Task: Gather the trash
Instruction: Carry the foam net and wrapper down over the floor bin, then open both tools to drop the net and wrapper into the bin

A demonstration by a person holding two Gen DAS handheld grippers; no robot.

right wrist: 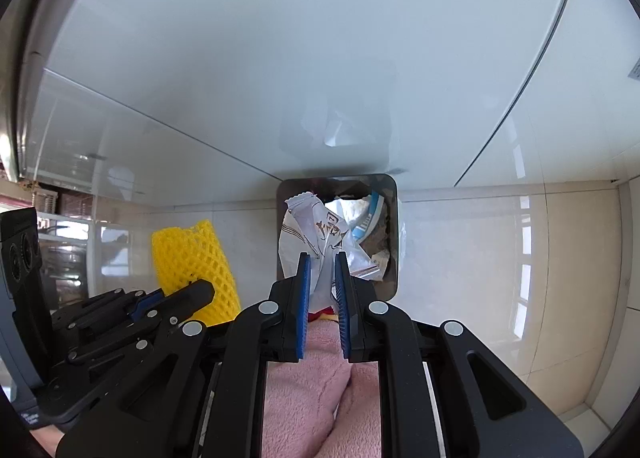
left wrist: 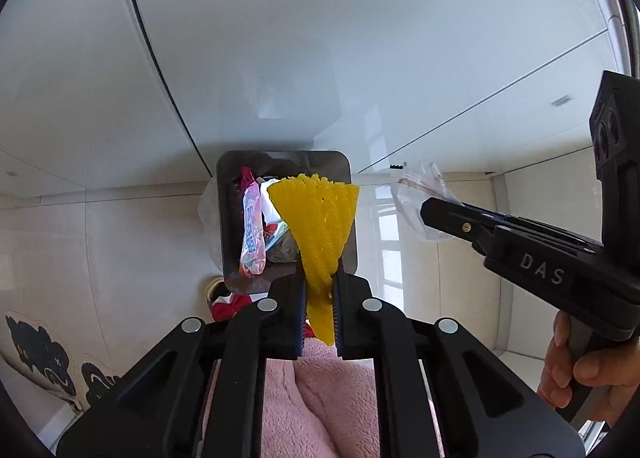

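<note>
Left gripper [left wrist: 320, 290]: my jaws clamped on the yellow foam fruit net [left wrist: 320, 218], which fans out above the bin.
Right gripper [right wrist: 323, 278]: my jaws clamped on a white crinkled wrapper [right wrist: 316, 234], held over the bin's mouth.
Trash bin [left wrist: 224, 218]: dark, square, on the glossy tiled floor [left wrist: 100, 238] against a white wall; holds a pink snack wrapper [left wrist: 252, 234] and other litter.
Pink fleece [left wrist: 312, 398]: beneath both grippers.
Right hand [left wrist: 580, 370]: grips the right handle.
</note>
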